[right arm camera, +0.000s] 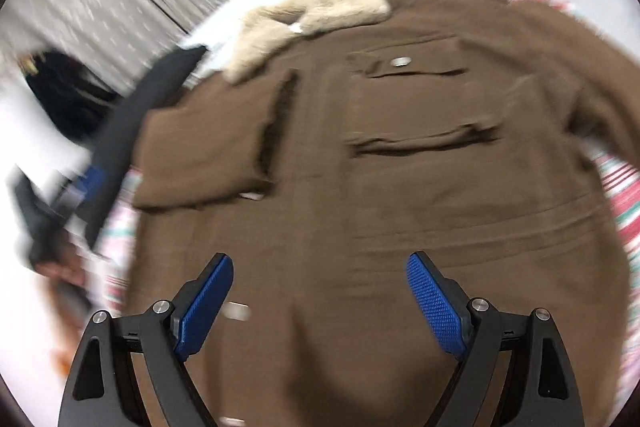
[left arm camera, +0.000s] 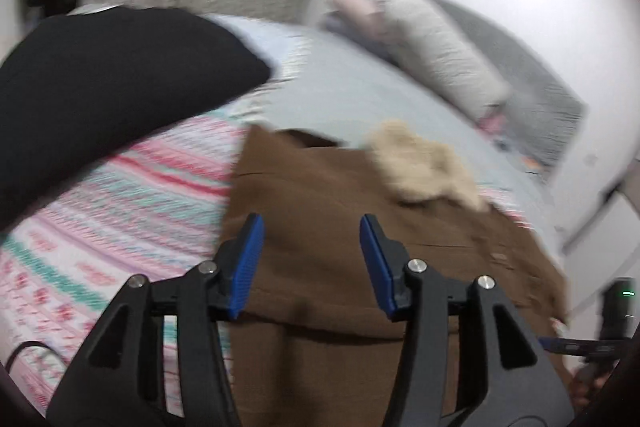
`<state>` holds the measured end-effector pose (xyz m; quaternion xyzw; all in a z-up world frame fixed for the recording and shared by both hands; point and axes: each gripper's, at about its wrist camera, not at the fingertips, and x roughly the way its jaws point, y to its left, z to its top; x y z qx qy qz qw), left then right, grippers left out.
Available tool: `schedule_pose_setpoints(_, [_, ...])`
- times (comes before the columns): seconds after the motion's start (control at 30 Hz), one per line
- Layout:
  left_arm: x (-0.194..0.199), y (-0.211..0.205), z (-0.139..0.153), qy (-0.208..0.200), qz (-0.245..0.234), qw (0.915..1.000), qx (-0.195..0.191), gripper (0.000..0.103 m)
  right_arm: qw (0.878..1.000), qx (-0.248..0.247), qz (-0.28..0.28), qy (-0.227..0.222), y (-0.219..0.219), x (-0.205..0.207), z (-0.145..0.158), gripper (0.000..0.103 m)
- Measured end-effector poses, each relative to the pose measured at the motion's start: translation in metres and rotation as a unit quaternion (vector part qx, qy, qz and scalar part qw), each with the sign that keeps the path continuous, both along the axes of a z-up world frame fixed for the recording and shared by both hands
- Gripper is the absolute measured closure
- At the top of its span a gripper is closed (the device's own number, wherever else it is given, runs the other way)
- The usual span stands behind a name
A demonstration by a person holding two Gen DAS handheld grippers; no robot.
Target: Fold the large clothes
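Your brown coat [right arm camera: 400, 187] lies spread flat on the striped bedspread [left arm camera: 120, 211], filling most of the right wrist view from 9 to 3 o'clock. Its cream fleece collar [right arm camera: 312, 19] sits at 12 o'clock, toward the pale blue sheet [left arm camera: 352, 87]. One side panel is folded inward over the body at 9 o'clock, its edge casting a dark seam. Two horizontal pocket openings cross the chest at 1 o'clock, the upper one closed by a silver snap [right arm camera: 401, 61]. The cloth is matte and heavy-looking, with shallow creases; blur softens the detail. Your left gripper [left arm camera: 312, 227] hovers over the coat's folded edge at 6 o'clock in its own view, blue pads apart with nothing between them. Your right gripper [right arm camera: 320, 267] stands wide apart above the lower coat, pads clear of the cloth. A black garment [left arm camera: 104, 95] lies at 10 o'clock of the left view.
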<state>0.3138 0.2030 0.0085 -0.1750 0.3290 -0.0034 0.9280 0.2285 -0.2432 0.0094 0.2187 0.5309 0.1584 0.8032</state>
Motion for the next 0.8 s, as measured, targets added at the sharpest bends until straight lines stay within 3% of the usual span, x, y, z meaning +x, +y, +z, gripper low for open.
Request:
schedule_pose_setpoints(0.13, [-0.003,0.02,-0.015,-0.023,-0.003,0.9973,-0.069,0.058,0.999,0.041,0.008,0.002,0.027,0.03,0.001,0.014])
schedule_pose_setpoints(0.23, [0.002,0.019,-0.021,-0.026,-0.018,0.9966,-0.076,0.066,0.999,0.044,0.008,-0.004,0.048,0.061,-0.007,0.017])
schedule_pose_setpoints(0.3, [0.002,0.019,-0.024,-0.032,-0.026,0.9952,-0.089,0.066,0.999,0.038,-0.004,-0.002,0.059,0.083,-0.021,0.031])
schedule_pose_setpoints(0.47, [0.005,0.018,-0.028,-0.031,-0.044,0.9939,-0.097,0.07,1.0,0.019,-0.006,0.005,0.083,0.115,-0.05,0.09])
schedule_pose_setpoints(0.53, [0.002,0.02,-0.025,-0.036,-0.044,0.9932,-0.102,0.07,1.0,0.0,0.004,-0.023,0.09,0.118,-0.037,0.092])
schedule_pose_setpoints(0.7, [0.005,0.016,-0.026,-0.039,-0.05,0.9931,-0.099,0.07,0.989,-0.003,0.001,-0.146,0.083,0.112,0.04,0.094])
schedule_pose_setpoints(0.8, [0.011,0.005,-0.035,-0.017,-0.061,0.9944,-0.084,0.07,0.985,-0.028,-0.021,-0.171,0.069,0.113,0.061,0.094])
